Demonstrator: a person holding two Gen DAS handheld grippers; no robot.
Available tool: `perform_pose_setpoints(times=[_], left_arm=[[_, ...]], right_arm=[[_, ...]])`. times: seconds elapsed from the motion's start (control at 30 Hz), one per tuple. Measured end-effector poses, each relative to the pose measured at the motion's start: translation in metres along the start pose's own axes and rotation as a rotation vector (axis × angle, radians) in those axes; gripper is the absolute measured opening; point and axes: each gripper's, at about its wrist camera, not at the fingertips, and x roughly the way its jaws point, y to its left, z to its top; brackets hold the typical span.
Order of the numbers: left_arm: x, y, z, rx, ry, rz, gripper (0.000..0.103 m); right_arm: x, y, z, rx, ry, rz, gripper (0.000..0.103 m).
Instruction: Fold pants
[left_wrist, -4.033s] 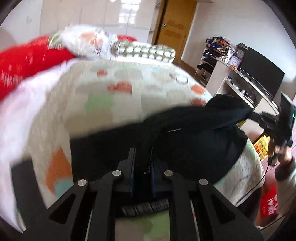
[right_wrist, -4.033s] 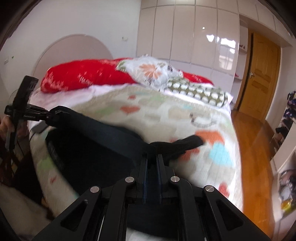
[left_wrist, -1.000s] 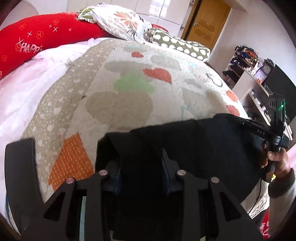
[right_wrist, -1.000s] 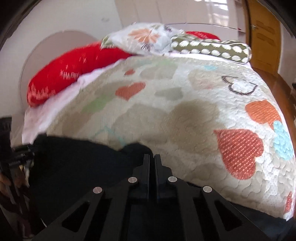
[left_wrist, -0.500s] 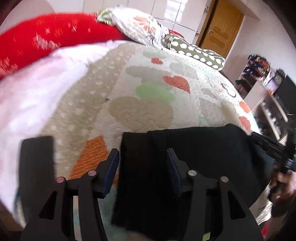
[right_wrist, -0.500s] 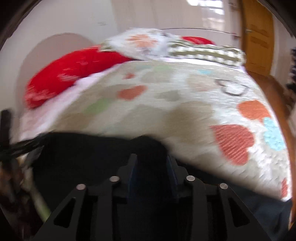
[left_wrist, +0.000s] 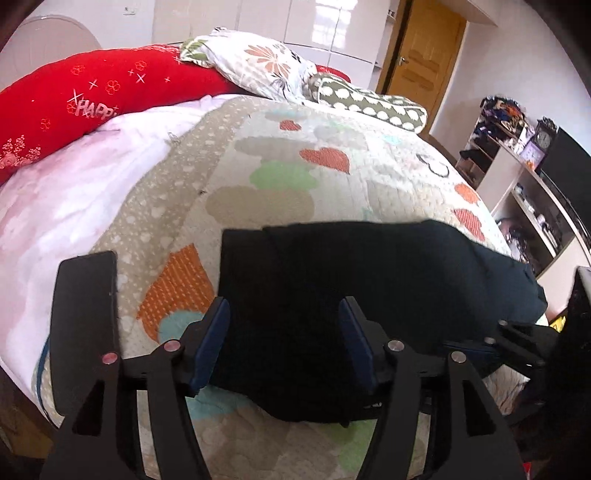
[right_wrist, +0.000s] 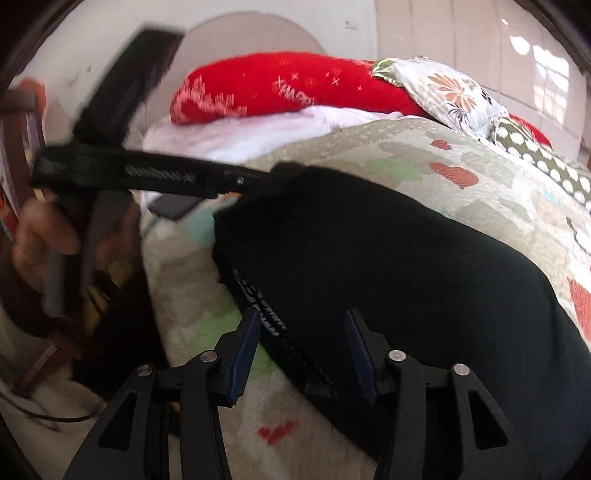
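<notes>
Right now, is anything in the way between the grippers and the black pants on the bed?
Nothing visible. The pants lie on the quilt, directly between both grippers' jaws: left gripper opening, right gripper closing.

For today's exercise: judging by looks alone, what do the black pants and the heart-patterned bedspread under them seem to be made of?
Black pants: a soft matte fabric, probably knit or jersey. They lie limp with rounded folds, and a ribbed waistband with lettering shows in the right wrist view.
Bedspread: quilted cloth, likely cotton. Stitch lines pucker its surface around the printed hearts, with no sheen.
</notes>
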Motion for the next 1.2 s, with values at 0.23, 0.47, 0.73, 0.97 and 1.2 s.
perform_pose_setpoints(times=[0.23,0.47,0.73,0.97,1.2], left_arm=[[-0.014,-0.005,-0.003,0.004,-0.03,-0.013,0.062],[0.008,-0.009,-0.017,0.006,0.017,0.036,0.066],[0.0,-0.012,-0.012,0.012,-0.02,0.046,0.066],[0.006,-0.019,-0.001,0.018,-0.036,0.054,0.066],[0.035,-0.02,0.005,0.015,-0.009,0.106,0.066]], right_arm=[[-0.013,0.003,0.005,0.044,0.002,0.053,0.012],[0.002,0.002,-0.008,0.106,0.024,0.087,0.015],[-0.045,-0.046,0.001,0.234,-0.085,0.009,0.045],[-0.054,-0.109,-0.013,0.373,-0.105,-0.157,0.048],[-0.058,-0.159,-0.019,0.417,-0.115,-0.249,0.061]])
